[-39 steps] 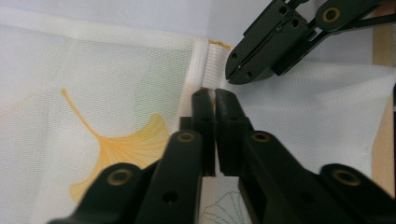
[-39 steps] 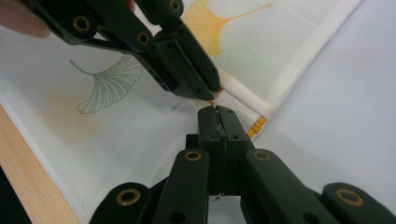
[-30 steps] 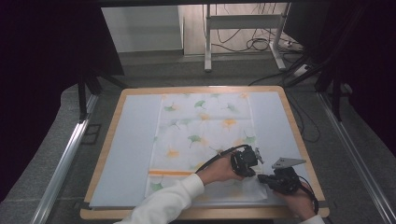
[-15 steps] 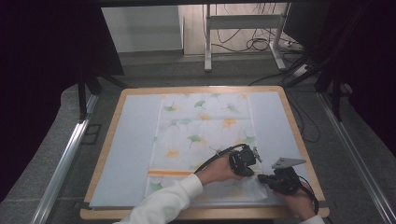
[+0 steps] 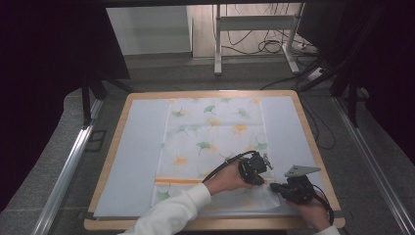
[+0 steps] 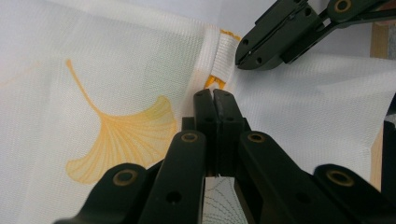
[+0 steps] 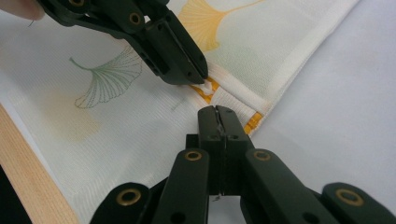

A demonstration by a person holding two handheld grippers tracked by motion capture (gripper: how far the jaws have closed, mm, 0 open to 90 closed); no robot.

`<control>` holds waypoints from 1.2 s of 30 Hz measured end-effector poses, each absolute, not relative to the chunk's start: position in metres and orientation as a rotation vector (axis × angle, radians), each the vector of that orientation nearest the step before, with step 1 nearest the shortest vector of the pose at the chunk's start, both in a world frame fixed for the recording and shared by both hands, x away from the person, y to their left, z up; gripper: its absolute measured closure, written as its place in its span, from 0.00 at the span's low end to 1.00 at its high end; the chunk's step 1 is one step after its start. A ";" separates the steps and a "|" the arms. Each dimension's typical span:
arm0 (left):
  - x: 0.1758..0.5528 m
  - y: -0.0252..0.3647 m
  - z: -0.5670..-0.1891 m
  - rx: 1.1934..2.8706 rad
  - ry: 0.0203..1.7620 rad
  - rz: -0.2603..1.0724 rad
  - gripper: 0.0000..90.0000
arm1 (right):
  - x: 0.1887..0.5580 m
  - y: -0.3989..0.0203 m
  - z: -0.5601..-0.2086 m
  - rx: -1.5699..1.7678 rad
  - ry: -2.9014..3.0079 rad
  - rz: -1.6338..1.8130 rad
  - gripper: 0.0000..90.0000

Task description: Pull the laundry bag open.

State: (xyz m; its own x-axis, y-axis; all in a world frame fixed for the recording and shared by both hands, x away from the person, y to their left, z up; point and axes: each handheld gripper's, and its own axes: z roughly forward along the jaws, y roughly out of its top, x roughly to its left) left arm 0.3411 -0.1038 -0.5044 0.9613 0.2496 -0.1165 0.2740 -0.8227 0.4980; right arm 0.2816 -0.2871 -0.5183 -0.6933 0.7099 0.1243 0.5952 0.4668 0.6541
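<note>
Two grippers on a ginkgo-print cloth [image 5: 215, 132]
The left gripper [image 6: 214, 93] and the right gripper [image 7: 217, 111] both pinch the cloth's folded edge, jaws pressed together.

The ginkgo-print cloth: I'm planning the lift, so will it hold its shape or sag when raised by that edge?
The cloth will probably sag: it is thin, its weave shows and its edge already lies folded over. It looks light, so the left tongs and right tongs should lift it easily. It may drag across the table.

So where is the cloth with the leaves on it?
In the high view the leaf cloth lies flat mid-table on the pale mat, its near right corner by both grippers.
</note>
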 end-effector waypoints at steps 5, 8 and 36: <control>0.340 -0.102 -0.504 2.581 0.392 -0.060 1.00 | 0.282 -0.287 -0.518 1.157 2.544 1.033 0.99; 0.340 -0.100 -0.503 2.601 0.380 -0.042 1.00 | 0.282 -0.286 -0.518 1.158 2.545 1.027 0.99; 0.338 -0.076 -0.504 2.589 0.418 -0.041 1.00 | 0.282 -0.287 -0.518 1.165 2.550 1.025 0.99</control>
